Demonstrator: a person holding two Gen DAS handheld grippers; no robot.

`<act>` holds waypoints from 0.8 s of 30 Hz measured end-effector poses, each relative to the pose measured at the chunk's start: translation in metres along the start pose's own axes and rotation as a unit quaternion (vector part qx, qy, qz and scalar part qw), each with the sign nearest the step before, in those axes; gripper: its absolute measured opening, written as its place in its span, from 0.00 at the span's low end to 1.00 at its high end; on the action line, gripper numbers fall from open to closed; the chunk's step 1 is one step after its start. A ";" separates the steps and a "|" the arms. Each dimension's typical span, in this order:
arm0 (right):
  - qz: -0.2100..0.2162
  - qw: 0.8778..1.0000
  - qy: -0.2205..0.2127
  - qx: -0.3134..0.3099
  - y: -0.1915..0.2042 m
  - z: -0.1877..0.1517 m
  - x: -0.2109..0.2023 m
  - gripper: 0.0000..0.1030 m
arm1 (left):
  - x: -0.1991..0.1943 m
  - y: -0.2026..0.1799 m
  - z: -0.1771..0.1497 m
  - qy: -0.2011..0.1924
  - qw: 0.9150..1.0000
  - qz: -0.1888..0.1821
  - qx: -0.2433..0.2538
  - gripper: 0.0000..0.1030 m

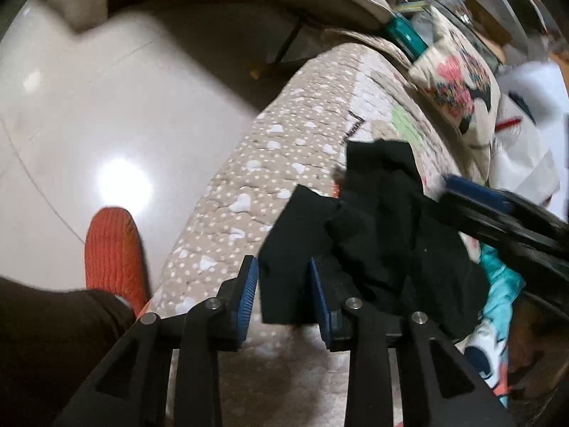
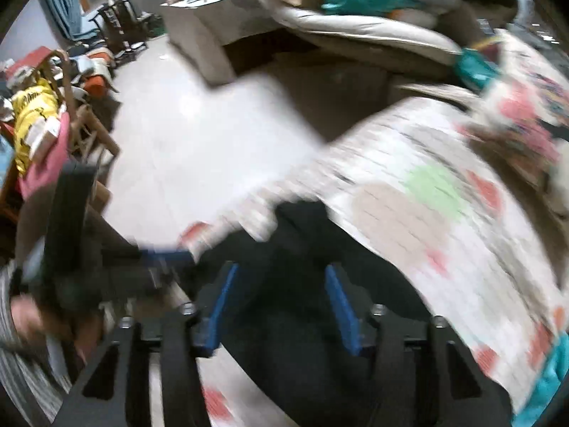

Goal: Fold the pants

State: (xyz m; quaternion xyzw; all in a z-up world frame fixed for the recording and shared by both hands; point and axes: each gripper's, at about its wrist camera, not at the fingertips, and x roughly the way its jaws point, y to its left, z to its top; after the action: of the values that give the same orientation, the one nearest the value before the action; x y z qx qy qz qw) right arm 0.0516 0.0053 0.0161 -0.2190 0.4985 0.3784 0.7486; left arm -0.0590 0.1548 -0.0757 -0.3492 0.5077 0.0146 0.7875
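The black pants (image 1: 384, 220) lie crumpled on a quilted, patterned bed cover (image 1: 284, 149). My left gripper (image 1: 284, 267) is open, its blue pads on either side of a flat black corner of the pants. The right gripper (image 1: 498, 206) enters the left wrist view from the right, over the far side of the pants. In the blurred right wrist view my right gripper (image 2: 281, 274) is open above the dark pants (image 2: 302, 302), which lie on the cover (image 2: 426, 195). The left gripper (image 2: 160, 259) shows at its left.
A glossy tiled floor (image 1: 89, 106) lies left of the bed edge, with my orange slipper (image 1: 113, 249) on it. A floral cushion (image 1: 458, 85) and white clutter sit at the far right. A chair with clothes (image 2: 39, 117) stands across the room.
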 end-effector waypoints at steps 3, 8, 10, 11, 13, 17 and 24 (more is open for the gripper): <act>-0.047 0.998 0.047 -0.006 0.014 0.015 0.049 0.44 | -0.018 0.019 0.012 -0.040 0.999 0.014 -0.033 0.28; -0.073 0.994 0.063 0.051 -0.002 0.003 0.078 0.24 | -0.031 0.043 0.028 -0.063 0.995 0.007 -0.082 0.28; -0.029 0.994 0.044 0.096 -0.016 0.002 0.069 0.10 | -0.033 0.045 0.029 -0.063 0.994 -0.001 -0.090 0.28; -0.010 0.993 0.029 0.112 -0.021 0.001 0.063 0.10 | -0.033 0.044 0.030 -0.064 0.994 -0.004 -0.091 0.28; 0.016 0.992 0.006 0.126 -0.025 0.000 0.051 0.10 | -0.035 0.041 0.031 -0.068 0.994 -0.009 -0.087 0.28; 0.077 0.987 -0.009 0.139 -0.013 0.000 0.039 0.10 | -0.040 0.046 0.032 -0.079 0.992 -0.011 -0.097 0.29; 0.227 0.951 0.039 0.208 0.002 -0.012 0.067 0.23 | -0.039 0.057 0.031 -0.076 0.990 -0.006 -0.121 0.30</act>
State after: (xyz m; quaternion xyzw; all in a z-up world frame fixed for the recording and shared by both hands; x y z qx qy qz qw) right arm 0.0576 0.0213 -0.0501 0.0459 0.6318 0.4173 0.6517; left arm -0.0753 0.2287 -0.0672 -0.4428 0.4384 0.0975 0.7760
